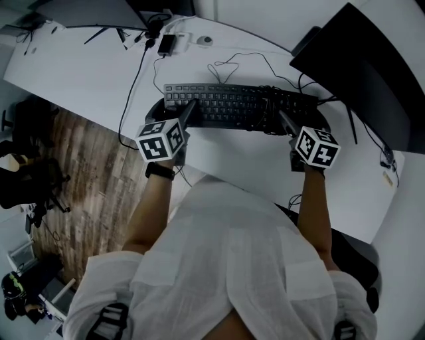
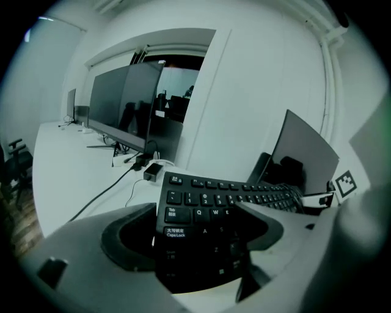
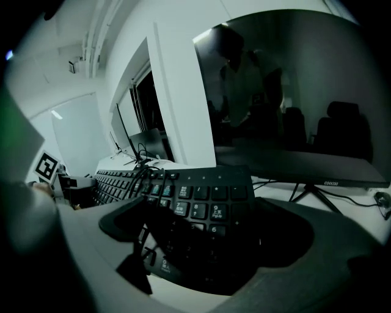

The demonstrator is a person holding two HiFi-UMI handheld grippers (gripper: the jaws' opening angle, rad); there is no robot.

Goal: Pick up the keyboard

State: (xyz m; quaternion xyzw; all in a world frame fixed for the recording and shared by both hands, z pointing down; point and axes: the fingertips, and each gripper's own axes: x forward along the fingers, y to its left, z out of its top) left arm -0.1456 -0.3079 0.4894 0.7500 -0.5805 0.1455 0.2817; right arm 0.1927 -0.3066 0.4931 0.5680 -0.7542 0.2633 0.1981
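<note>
- You stand at a curved white worktop (image 1: 219, 156) with white walls behind it. A brown wood-plank floor (image 1: 93, 166) shows past its edge at your 9 o'clock.
- The long black keyboard (image 1: 232, 103) lies flat on the worktop at your 12 o'clock, its length running left to right.
- A large dark flat monitor (image 1: 372, 66) stands at your 2 o'clock, just beyond the keyboard's right end. Another dark monitor (image 1: 86, 12) stands at your 10 o'clock.
- A small black power adapter (image 1: 166, 44) rests at 11 o'clock behind the keyboard, and a thin black cable (image 1: 136, 80) runs from it over the worktop's edge.
- A loose black cord (image 1: 269, 99) lies tangled across the keys towards the right end, close to the inner jaw there.
- Your left claw (image 1: 174, 111) (image 2: 195, 232) is spread wide round the keyboard's left end: outer jaw beside the edge, inner jaw over the keys.
- Your right claw (image 1: 302, 119) (image 3: 208, 232) is spread likewise round the number-pad end.
</note>
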